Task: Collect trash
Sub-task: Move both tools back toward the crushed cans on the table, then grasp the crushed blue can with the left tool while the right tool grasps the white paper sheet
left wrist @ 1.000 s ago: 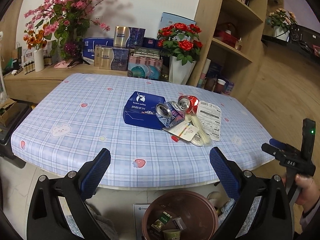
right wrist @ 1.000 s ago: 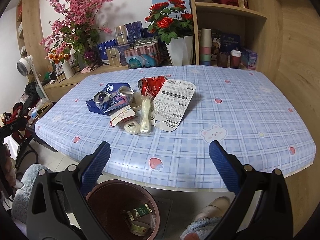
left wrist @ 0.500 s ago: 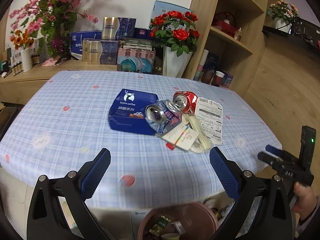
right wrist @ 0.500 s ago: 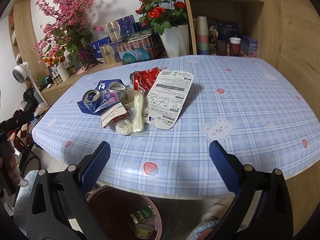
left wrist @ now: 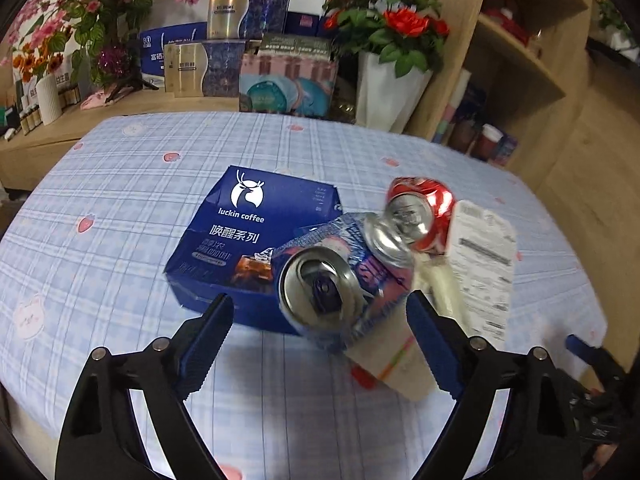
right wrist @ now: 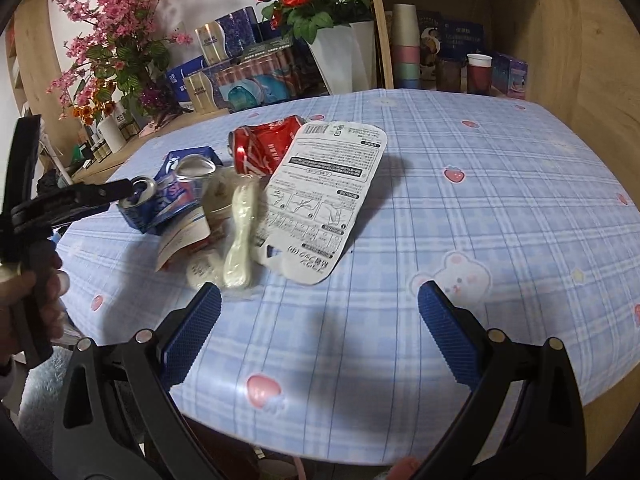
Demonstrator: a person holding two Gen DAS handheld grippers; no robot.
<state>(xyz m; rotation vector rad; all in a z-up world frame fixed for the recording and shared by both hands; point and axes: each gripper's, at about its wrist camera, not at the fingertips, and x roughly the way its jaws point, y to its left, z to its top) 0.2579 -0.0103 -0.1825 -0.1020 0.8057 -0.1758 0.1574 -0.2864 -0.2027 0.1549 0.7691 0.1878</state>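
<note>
Aluminium is the slippery part: the crushed blue can (left wrist: 320,288) lies on its side against the blue coffee box (left wrist: 256,240), overlapped by a paper card (left wrist: 388,360). The left gripper (left wrist: 318,344), jaws apart and just narrowing with nothing pressed yet, could drag the card along or roll the can towards the red can (left wrist: 420,208) at one o'clock. The right gripper (right wrist: 320,332) hangs wide open and empty — bare tablecloth (right wrist: 480,200) lies from twelve to three o'clock, its near edge at six.

The flat blue box (left wrist: 256,240) on the counter (left wrist: 120,208) reads "luckin coffee" — below it, 唤醒系列.
</note>
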